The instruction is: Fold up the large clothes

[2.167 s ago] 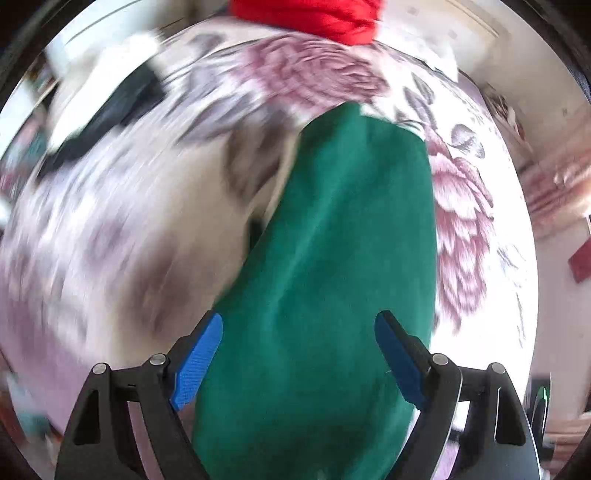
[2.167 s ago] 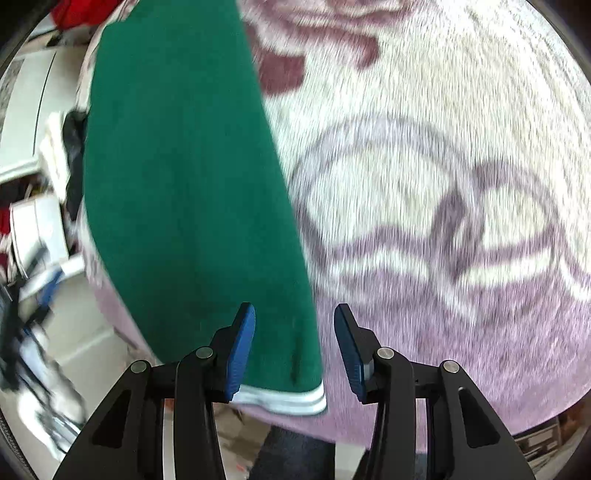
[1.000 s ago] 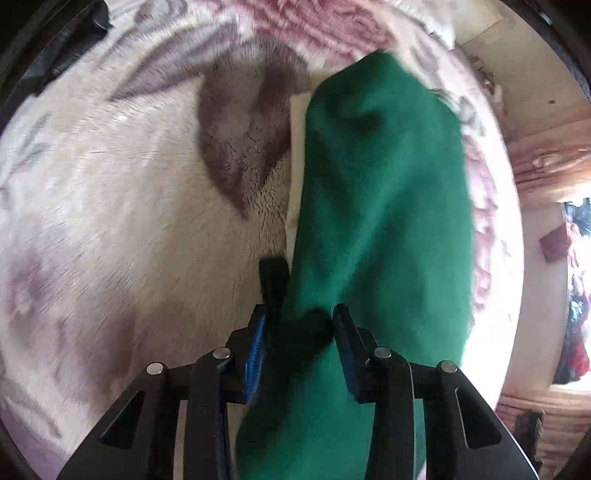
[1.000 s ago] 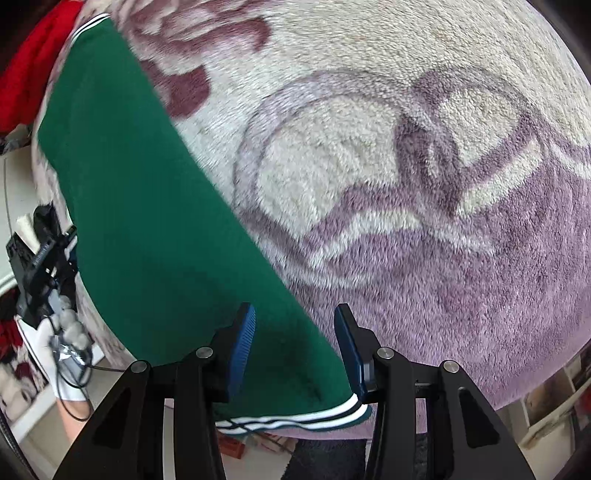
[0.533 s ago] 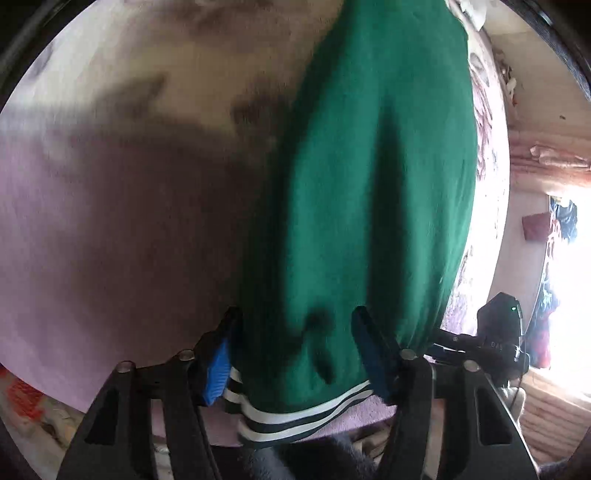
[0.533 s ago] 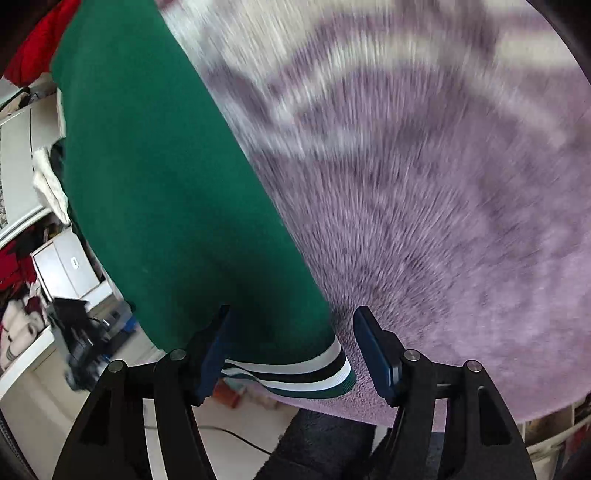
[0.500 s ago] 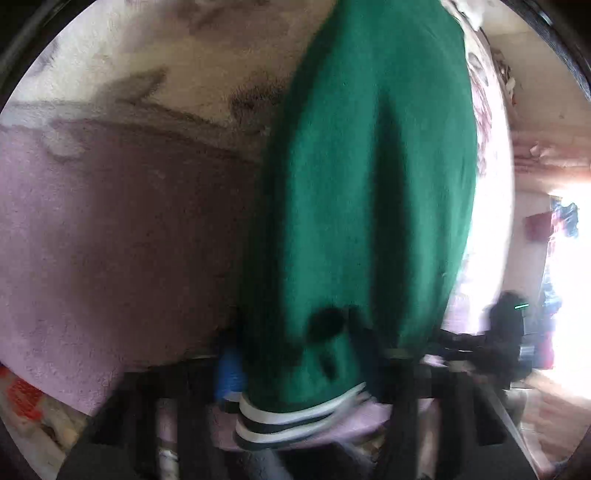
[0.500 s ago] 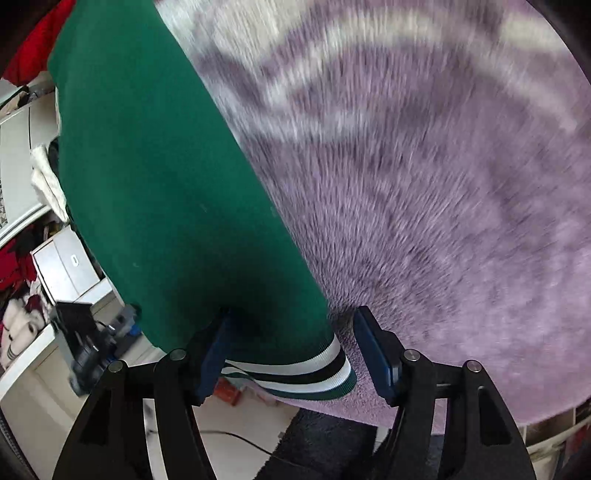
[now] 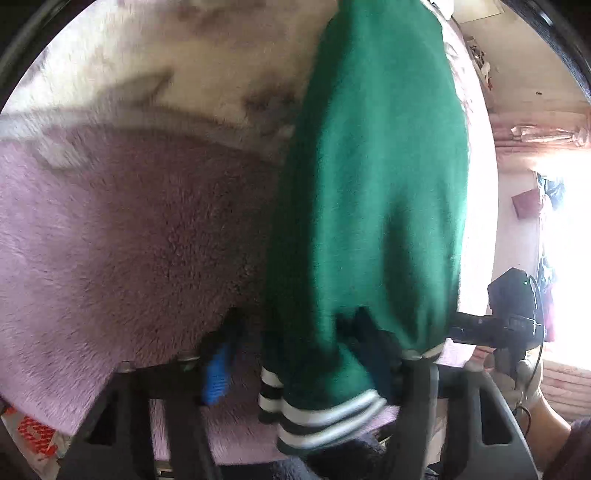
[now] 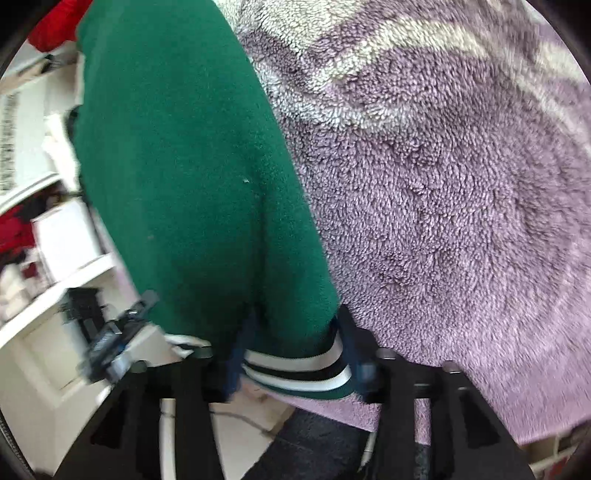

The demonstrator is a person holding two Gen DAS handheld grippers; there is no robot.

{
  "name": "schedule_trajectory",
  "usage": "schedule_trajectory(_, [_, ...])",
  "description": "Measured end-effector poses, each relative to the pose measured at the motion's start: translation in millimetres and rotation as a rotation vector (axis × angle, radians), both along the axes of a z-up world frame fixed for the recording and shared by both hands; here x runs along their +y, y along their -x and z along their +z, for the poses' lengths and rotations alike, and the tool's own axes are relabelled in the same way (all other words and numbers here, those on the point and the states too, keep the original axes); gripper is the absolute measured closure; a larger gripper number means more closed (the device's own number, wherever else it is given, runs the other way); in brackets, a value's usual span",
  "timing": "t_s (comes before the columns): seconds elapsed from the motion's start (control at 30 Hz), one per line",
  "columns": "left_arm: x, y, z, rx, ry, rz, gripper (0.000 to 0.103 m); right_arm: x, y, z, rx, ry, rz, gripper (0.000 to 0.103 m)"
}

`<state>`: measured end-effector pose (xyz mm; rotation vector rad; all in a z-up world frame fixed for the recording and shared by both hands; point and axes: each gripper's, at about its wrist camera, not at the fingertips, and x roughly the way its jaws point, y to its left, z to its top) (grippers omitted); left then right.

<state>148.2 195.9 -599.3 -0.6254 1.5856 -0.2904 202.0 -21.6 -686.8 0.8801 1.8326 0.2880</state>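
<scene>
A green garment (image 9: pixel 373 192) with a black-and-white striped hem (image 9: pixel 325 413) lies lengthwise on a purple and cream fleece blanket (image 9: pixel 129 229). My left gripper (image 9: pixel 295 362) straddles the hem's left corner and its jaws are opening. Its blue pad (image 9: pixel 218 369) stands apart from the cloth, and the other finger is half hidden by the fabric. In the right wrist view the same garment (image 10: pixel 184 177) ends in the striped hem (image 10: pixel 295 365). My right gripper (image 10: pixel 295 360) is opening around that corner, and the cloth lies slack between its fingers.
The blanket's near edge (image 10: pixel 480 417) runs just behind the hem, with floor below it. White shelves (image 10: pixel 55 240) and red cloth (image 10: pixel 55 18) are to the left. The other gripper (image 9: pixel 513 317) and a hand (image 9: pixel 532 373) show at the right of the left wrist view.
Both grippers drew the green garment's end toward the near blanket edge and sank. Their jaws, earlier pinched on the fabric, have spread, and the striped hem rests on the blanket.
</scene>
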Motion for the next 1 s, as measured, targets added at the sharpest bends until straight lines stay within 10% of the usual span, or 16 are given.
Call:
schedule_trajectory(0.2, [5,-5,-12,-0.040,0.089,0.109,0.028,15,-5,-40,-0.006,-0.185,-0.017,0.022])
schedule_trajectory(0.4, [-11,-31,3,-0.127,0.104,0.190,0.041,60,-19,-30,-0.089,-0.273,0.017,0.022])
schedule_trajectory(0.47, [-20,-34,-1,-0.138,0.099,0.201,0.064,69,-20,-32,-0.084,-0.276,-0.021,0.031])
schedule_trajectory(0.5, [-25,-37,1,-0.141,0.085,0.196,0.074,71,-17,-32,-0.078,-0.298,-0.059,0.077])
schedule_trajectory(0.53, [-30,-40,5,-0.148,0.075,0.192,0.077,70,-19,-34,-0.064,-0.318,-0.106,0.086])
schedule_trajectory(0.8, [-25,-1,61,-0.160,0.106,0.207,0.092,86,20,27,-0.065,-0.322,-0.174,0.092])
schedule_trajectory(1.0, [-37,86,118,0.031,0.126,0.163,0.093,74,128,86,0.150,-0.349,-0.159,0.092])
